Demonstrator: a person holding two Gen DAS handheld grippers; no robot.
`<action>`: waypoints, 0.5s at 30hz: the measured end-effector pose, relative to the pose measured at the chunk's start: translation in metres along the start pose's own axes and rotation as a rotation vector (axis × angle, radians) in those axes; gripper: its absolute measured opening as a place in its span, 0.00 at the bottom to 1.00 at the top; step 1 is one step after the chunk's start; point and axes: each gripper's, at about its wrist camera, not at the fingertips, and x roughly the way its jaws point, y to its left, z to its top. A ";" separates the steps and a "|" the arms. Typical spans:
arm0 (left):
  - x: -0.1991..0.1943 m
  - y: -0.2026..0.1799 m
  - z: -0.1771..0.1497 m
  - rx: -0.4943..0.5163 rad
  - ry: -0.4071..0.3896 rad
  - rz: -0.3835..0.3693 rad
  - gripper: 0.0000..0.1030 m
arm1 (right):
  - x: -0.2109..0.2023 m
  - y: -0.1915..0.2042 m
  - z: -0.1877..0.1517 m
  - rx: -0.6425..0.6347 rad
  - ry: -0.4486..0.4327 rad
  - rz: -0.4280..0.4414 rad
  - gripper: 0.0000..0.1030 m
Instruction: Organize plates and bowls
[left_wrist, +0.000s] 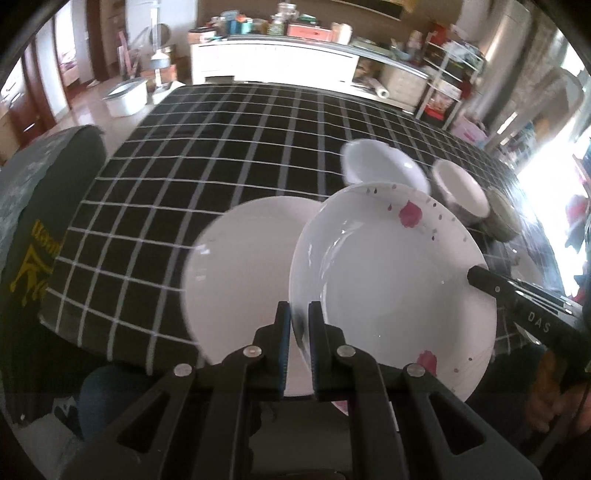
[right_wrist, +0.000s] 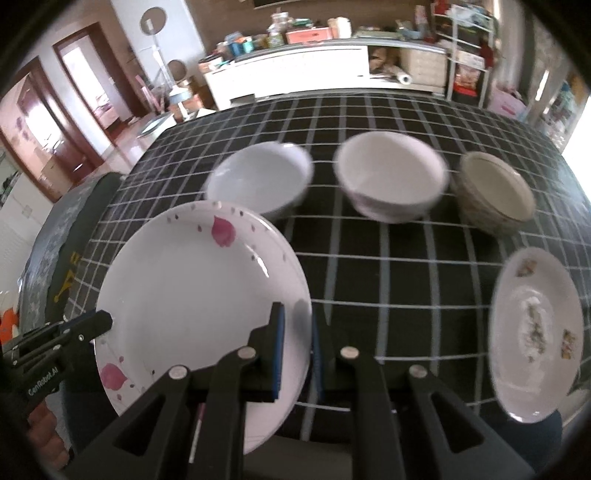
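A white plate with pink petals (left_wrist: 391, 280) is held tilted above the checked tablecloth (left_wrist: 221, 147). My left gripper (left_wrist: 298, 317) is shut on its left rim. My right gripper (right_wrist: 297, 325) is shut on its right rim (right_wrist: 199, 295); its finger shows in the left wrist view (left_wrist: 487, 282). A plain white plate (left_wrist: 240, 280) lies under it on the table. Behind stand a white bowl (right_wrist: 258, 181), a second white bowl (right_wrist: 391, 177) and a patterned bowl (right_wrist: 495, 192). An oval patterned plate (right_wrist: 535, 339) lies at the right.
A dark chair back (left_wrist: 44, 206) stands at the table's left edge. A white cabinet (right_wrist: 295, 70) with clutter and a shelf rack (right_wrist: 469, 74) are beyond the table's far edge.
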 end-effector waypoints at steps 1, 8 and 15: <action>-0.001 0.008 -0.001 -0.014 -0.001 0.020 0.07 | 0.004 0.006 0.002 -0.004 0.011 0.013 0.17; -0.001 0.043 -0.004 -0.065 0.012 0.061 0.07 | 0.030 0.035 0.006 -0.050 0.051 0.033 0.17; 0.006 0.064 -0.003 -0.095 0.020 0.080 0.07 | 0.048 0.057 0.008 -0.094 0.079 0.025 0.17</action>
